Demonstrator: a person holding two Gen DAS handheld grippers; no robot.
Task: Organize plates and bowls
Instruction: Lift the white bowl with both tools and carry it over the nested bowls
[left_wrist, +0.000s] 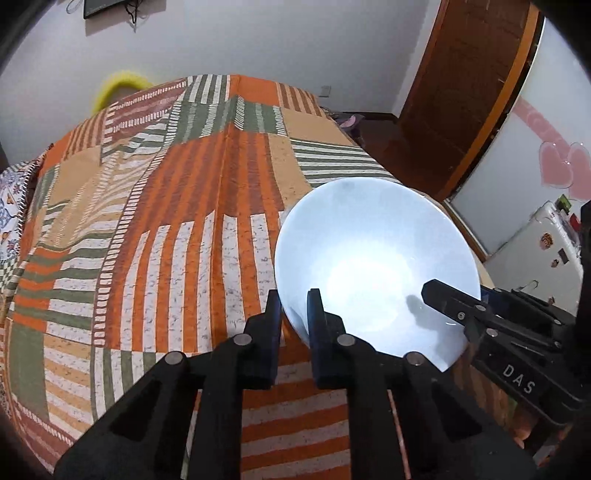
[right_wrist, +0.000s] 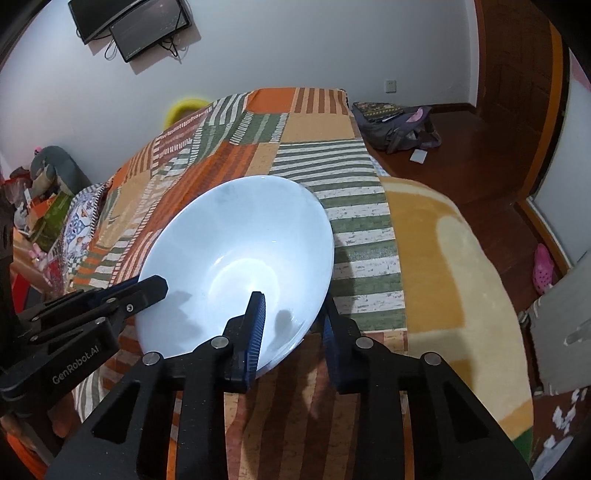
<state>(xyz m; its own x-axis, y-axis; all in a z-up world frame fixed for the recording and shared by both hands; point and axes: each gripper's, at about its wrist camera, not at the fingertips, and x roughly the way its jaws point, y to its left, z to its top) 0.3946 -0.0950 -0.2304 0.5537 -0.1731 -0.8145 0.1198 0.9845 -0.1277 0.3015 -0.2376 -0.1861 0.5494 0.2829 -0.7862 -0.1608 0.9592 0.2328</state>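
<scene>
Both grippers' fingers (left_wrist: 314, 306) pinch the white bowl's (left_wrist: 373, 258) rim.

A patchwork bedspread (right_wrist: 236, 155) in orange, green and cream stripes covers the bed, a yellow blanket (right_wrist: 454, 280) draped along its right edge. Two dark monitors (right_wrist: 129, 26) hang on the white wall. A purple bag (right_wrist: 399, 125) lies on the wooden floor, a pink shoe (right_wrist: 543, 271) farther right. A white fridge (left_wrist: 535, 247) carries magnets.

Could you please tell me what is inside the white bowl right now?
The white bowl holds no food, only one finger of each gripper, left gripper and right gripper. Its underside is hidden.
</scene>
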